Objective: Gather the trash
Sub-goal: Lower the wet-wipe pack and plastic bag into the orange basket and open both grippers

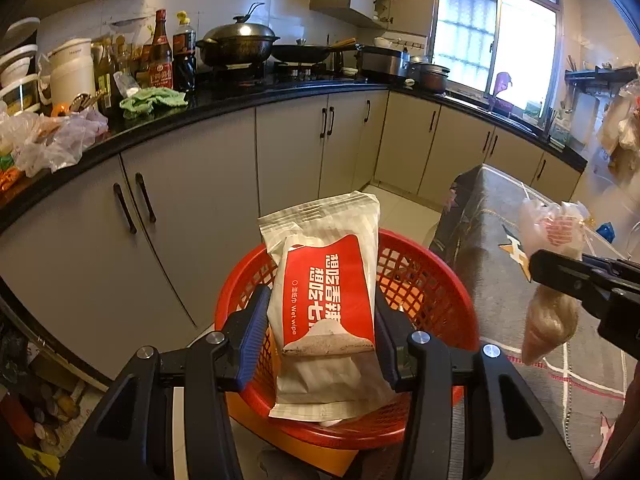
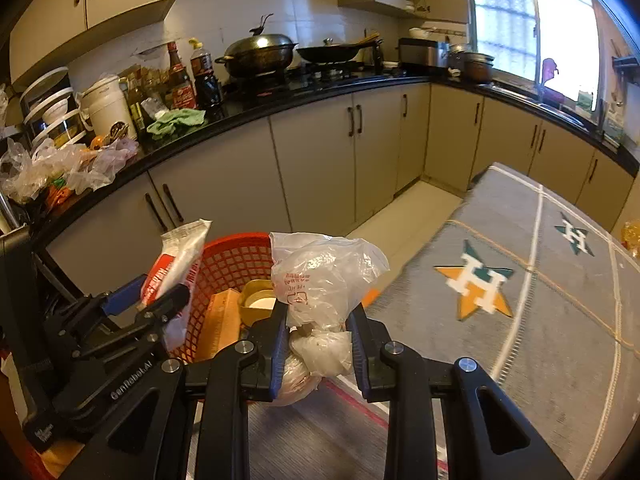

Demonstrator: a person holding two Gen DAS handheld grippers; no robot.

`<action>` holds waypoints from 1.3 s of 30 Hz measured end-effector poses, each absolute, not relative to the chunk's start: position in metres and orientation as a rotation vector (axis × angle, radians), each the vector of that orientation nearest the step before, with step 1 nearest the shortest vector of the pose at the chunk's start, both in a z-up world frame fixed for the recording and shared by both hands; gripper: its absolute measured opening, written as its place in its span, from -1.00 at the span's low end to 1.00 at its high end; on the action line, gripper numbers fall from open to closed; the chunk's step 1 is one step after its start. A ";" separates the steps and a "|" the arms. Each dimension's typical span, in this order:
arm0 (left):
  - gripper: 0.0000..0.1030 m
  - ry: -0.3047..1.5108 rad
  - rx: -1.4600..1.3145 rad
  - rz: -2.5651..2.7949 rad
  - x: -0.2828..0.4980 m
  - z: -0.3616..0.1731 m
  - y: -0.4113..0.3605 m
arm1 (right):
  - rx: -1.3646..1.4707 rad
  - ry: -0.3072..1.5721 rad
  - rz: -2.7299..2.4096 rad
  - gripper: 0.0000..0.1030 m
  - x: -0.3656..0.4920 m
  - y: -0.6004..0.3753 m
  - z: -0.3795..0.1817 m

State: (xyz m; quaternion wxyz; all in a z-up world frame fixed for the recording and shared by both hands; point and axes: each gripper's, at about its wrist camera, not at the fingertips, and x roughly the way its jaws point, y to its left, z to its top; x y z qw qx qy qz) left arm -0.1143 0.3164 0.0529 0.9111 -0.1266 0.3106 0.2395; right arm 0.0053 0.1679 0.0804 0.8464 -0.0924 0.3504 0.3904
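My left gripper (image 1: 320,344): matte black angular frame, blue ribbed finger pads (image 1: 251,336), round silver screw heads at each pivot. My right gripper (image 2: 318,354): same black frame, blue pads, silver screws. White lettering marks the left gripper's body.

Basket (image 1: 420,280): near, low in the left wrist view, left of the table (image 1: 520,320).
Wet wipe pack (image 1: 328,292): over the basket, between the left gripper (image 1: 320,344) fingers.
Plastic bag (image 2: 320,280): clamped in the right gripper (image 2: 320,344), just right of the basket, at the table's near left edge.
Box (image 2: 220,320) and round tin (image 2: 258,302): inside the basket.
Counter (image 1: 240,100): far, above the cabinets (image 1: 200,200).
Wok (image 1: 236,44): on the counter, right of the bottles (image 1: 162,52).
Cloth (image 1: 152,102): on the counter, before the bottles.
Window (image 1: 496,40): far right.
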 end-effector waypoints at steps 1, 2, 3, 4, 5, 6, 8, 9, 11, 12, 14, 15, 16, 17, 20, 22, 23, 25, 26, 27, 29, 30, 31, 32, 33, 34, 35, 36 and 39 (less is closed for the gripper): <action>-0.09 0.643 -0.264 0.493 -0.114 0.051 0.318 | -0.196 0.744 0.828 -0.42 0.006 0.172 0.079; -0.09 0.646 -0.268 0.494 -0.114 0.049 0.320 | -0.197 0.751 0.833 -0.42 0.007 0.177 0.078; -0.09 0.648 -0.271 0.493 -0.113 0.048 0.320 | -0.198 0.756 0.837 -0.42 0.007 0.180 0.076; -0.09 0.651 -0.274 0.492 -0.112 0.046 0.322 | -0.198 0.760 0.842 -0.42 0.007 0.184 0.075; -0.09 0.654 -0.276 0.492 -0.112 0.045 0.322 | -0.199 0.764 0.846 -0.42 0.008 0.187 0.074; -0.09 0.655 -0.280 0.493 -0.111 0.044 0.324 | -0.200 0.767 0.849 -0.42 0.008 0.191 0.073; -0.09 0.659 -0.286 0.487 -0.110 0.041 0.326 | -0.203 0.773 0.851 -0.42 0.008 0.195 0.071; -0.09 0.660 -0.288 0.486 -0.110 0.041 0.327 | -0.204 0.777 0.852 -0.42 0.008 0.198 0.069; -0.09 0.657 -0.289 0.483 -0.110 0.039 0.328 | -0.205 0.785 0.852 -0.41 0.010 0.202 0.066; -0.09 0.658 -0.290 0.481 -0.108 0.040 0.329 | -0.204 0.789 0.853 -0.41 0.011 0.203 0.065; -0.09 0.657 -0.292 0.473 -0.108 0.038 0.331 | -0.204 0.798 0.853 -0.41 0.012 0.206 0.062; -0.09 0.657 -0.293 0.466 -0.108 0.037 0.331 | -0.204 0.801 0.852 -0.41 0.013 0.207 0.060; -0.08 0.657 -0.295 0.457 -0.107 0.036 0.331 | -0.206 0.804 0.851 -0.39 0.013 0.208 0.058; -0.08 0.657 -0.299 0.445 -0.107 0.035 0.332 | -0.208 0.804 0.856 -0.38 0.013 0.209 0.057; -0.07 0.661 -0.300 0.444 -0.106 0.033 0.334 | -0.219 0.798 0.856 -0.38 0.012 0.213 0.056; -0.07 0.659 -0.303 0.444 -0.106 0.033 0.335 | -0.215 0.800 0.859 -0.38 0.013 0.214 0.055; -0.07 0.659 -0.305 0.443 -0.105 0.032 0.334 | -0.210 0.803 0.860 -0.37 0.014 0.214 0.054; -0.07 0.658 -0.304 0.440 -0.105 0.032 0.334 | -0.202 0.810 0.866 -0.37 0.015 0.215 0.053; -0.07 0.657 -0.305 0.439 -0.105 0.032 0.335 | -0.202 0.814 0.870 -0.34 0.016 0.215 0.053; -0.07 0.656 -0.304 0.435 -0.105 0.031 0.334 | -0.204 0.817 0.871 -0.32 0.016 0.215 0.053; -0.07 0.654 -0.303 0.430 -0.104 0.031 0.333 | -0.202 0.820 0.870 -0.19 0.017 0.214 0.053; -0.06 0.655 -0.304 0.428 -0.104 0.031 0.332 | -0.194 0.822 0.871 -0.16 0.018 0.213 0.053; -0.06 0.656 -0.305 0.426 -0.104 0.030 0.332 | -0.188 0.824 0.872 -0.13 0.018 0.213 0.053; -0.06 0.656 -0.306 0.424 -0.104 0.030 0.332 | -0.179 0.826 0.873 -0.11 0.019 0.212 0.053; -0.05 0.654 -0.308 0.421 -0.104 0.031 0.332 | -0.176 0.827 0.875 -0.11 0.020 0.211 0.054; -0.04 0.652 -0.309 0.419 -0.104 0.031 0.332 | -0.173 0.824 0.872 -0.11 0.020 0.209 0.055; -0.01 0.650 -0.310 0.417 -0.105 0.032 0.332 | -0.167 0.819 0.866 -0.11 0.020 0.208 0.056; 0.03 0.645 -0.311 0.415 -0.105 0.032 0.332 | -0.159 0.817 0.865 -0.11 0.020 0.205 0.057; 0.14 0.636 -0.305 0.412 -0.105 0.035 0.330 | -0.135 0.809 0.867 -0.11 0.020 0.198 0.064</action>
